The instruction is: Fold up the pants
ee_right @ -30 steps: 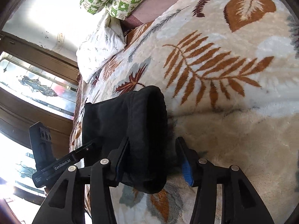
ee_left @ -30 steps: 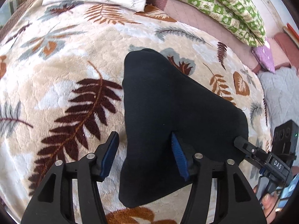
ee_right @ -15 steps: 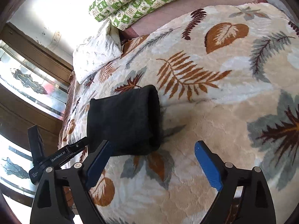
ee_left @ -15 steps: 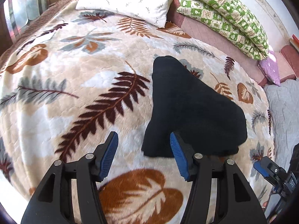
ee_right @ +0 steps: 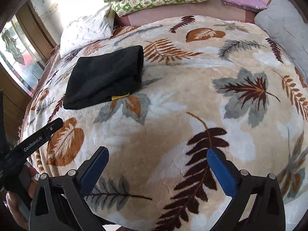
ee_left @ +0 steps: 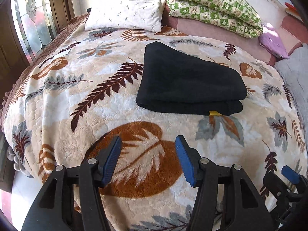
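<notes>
The black pants [ee_left: 188,79] lie folded into a compact stack on the leaf-patterned blanket [ee_left: 96,96], with a small yellow tag [ee_left: 214,113] at the near edge. They also show in the right wrist view [ee_right: 105,80], at upper left. My left gripper [ee_left: 148,156] is open and empty, well back from the pants over the blanket's near part. My right gripper [ee_right: 156,165] is open wide and empty, far from the pants. The right gripper's tip shows in the left wrist view [ee_left: 288,175] at lower right.
A white pillow [ee_left: 125,17], a green patterned quilt [ee_left: 211,7] and a purple cushion [ee_left: 273,44] lie at the head of the bed. A grey blanket [ee_right: 284,28] lies at the right. A window with wooden frames [ee_left: 28,19] stands at left.
Both grippers have let go of the pants and pulled back toward the bed's near edge. The right gripper opened wider. The folded pants stay where they lay.
</notes>
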`<move>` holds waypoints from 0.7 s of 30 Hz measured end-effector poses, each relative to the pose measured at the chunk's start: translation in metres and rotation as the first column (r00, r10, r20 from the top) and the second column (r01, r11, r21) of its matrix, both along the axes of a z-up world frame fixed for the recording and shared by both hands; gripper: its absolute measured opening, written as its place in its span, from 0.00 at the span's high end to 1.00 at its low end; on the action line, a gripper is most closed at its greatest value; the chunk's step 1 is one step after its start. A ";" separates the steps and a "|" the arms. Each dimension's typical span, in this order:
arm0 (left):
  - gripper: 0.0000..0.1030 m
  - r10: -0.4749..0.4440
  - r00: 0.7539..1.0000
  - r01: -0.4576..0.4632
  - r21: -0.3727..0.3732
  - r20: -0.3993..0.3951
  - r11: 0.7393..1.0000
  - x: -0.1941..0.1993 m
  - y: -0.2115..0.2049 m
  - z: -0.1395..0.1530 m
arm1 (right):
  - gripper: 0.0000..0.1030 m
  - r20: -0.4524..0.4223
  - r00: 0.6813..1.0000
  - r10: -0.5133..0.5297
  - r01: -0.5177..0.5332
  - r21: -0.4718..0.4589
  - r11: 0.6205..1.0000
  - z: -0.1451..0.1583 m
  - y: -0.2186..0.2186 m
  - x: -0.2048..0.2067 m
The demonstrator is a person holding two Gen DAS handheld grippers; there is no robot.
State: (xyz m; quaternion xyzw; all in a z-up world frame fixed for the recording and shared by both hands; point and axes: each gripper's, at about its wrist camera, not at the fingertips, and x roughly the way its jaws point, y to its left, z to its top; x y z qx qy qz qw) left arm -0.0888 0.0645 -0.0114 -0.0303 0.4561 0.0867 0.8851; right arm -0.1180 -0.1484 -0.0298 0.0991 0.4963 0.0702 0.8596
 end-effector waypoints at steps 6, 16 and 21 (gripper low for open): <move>0.45 -0.005 1.000 0.005 0.019 -0.006 1.000 -0.005 -0.004 -0.002 | 0.01 0.101 0.995 0.002 0.005 -0.072 0.997 0.020 0.003 -0.017; 0.45 0.045 0.999 -0.046 0.036 0.002 0.998 -0.010 0.000 0.000 | 0.00 0.174 0.984 0.032 0.004 -0.205 0.979 0.032 0.013 -0.017; 0.45 0.049 0.999 -0.049 0.029 0.003 0.998 -0.011 0.001 0.003 | 0.00 0.159 0.987 0.034 -0.001 -0.203 0.979 0.026 0.013 -0.014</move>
